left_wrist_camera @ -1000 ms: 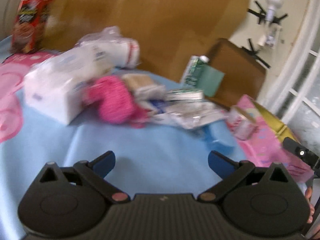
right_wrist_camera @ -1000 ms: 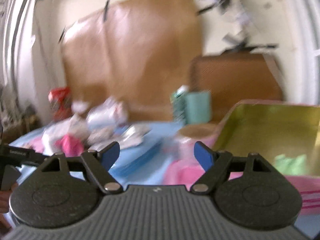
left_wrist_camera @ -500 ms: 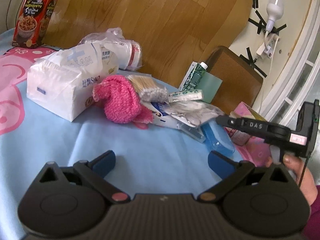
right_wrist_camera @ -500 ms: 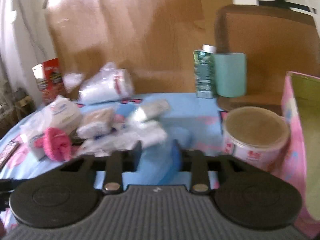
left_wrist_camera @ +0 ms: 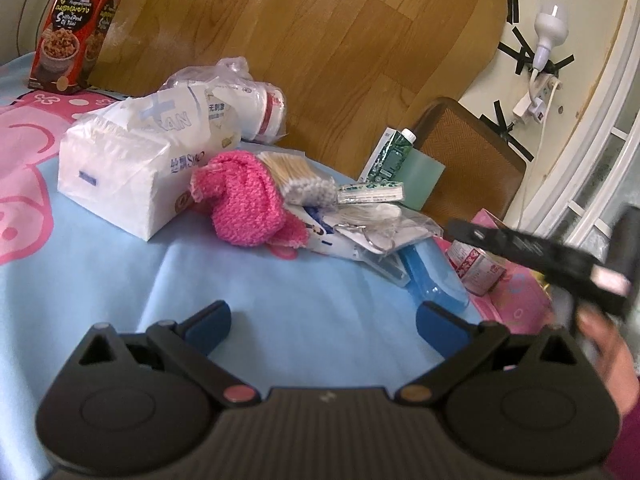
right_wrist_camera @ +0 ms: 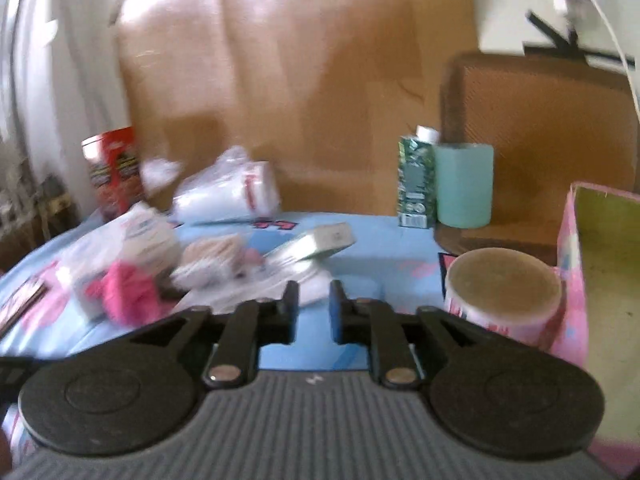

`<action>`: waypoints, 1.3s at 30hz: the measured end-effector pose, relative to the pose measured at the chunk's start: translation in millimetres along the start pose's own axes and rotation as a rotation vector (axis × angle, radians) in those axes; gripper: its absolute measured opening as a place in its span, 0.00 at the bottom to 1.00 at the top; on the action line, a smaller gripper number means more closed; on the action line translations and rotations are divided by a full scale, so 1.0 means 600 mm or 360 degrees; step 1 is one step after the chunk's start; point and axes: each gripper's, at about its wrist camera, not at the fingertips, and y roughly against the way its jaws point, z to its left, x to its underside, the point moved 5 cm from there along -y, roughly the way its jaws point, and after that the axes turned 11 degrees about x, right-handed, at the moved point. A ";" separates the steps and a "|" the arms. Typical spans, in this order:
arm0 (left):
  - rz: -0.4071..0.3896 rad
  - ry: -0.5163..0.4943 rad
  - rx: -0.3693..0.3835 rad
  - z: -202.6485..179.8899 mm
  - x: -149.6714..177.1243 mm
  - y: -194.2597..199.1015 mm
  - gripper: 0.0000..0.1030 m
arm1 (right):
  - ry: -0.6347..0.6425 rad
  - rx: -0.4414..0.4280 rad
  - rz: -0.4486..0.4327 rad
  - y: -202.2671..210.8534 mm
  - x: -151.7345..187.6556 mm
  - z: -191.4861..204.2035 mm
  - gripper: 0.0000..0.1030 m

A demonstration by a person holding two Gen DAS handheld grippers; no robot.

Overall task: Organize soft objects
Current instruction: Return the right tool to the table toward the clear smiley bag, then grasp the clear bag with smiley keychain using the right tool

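Sock [left_wrist_camera: 248,208] pink, just right of tissue pack [left_wrist_camera: 120,176] | left gripper [left_wrist_camera: 322,318] wide, empty, steady | right gripper [right_wrist_camera: 313,305] narrowed since a second ago, empty | grasp pending

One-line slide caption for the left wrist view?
Open left gripper hovers over the blue cloth, facing a tissue pack, pink knit item and cotton swabs.
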 end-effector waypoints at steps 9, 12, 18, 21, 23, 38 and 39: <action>-0.0007 -0.0002 -0.0008 -0.002 0.002 0.001 1.00 | 0.0000 -0.0216 0.0167 -0.028 0.015 0.024 0.05; -0.0011 0.0007 -0.0004 0.000 0.000 0.001 1.00 | 0.0167 -0.0307 0.0161 0.012 0.042 0.066 0.04; -0.0049 0.0067 0.0030 0.008 -0.001 0.009 1.00 | 0.0249 -0.0509 0.0207 0.083 0.105 0.117 0.03; -0.0059 0.0082 0.0038 0.010 -0.001 0.010 1.00 | 0.0275 -0.0512 0.0166 0.100 0.119 0.124 0.06; -0.0060 0.0082 0.0037 0.010 -0.002 0.010 1.00 | 0.0374 -0.0427 0.0039 0.110 0.111 0.128 0.28; -0.0079 0.0106 0.0049 0.012 -0.001 0.013 1.00 | 0.1193 -0.0154 -0.0115 -0.018 0.087 0.170 0.28; -0.0080 0.0109 0.0050 0.013 -0.001 0.014 1.00 | 0.1198 -0.0162 -0.0127 -0.011 0.089 0.171 0.27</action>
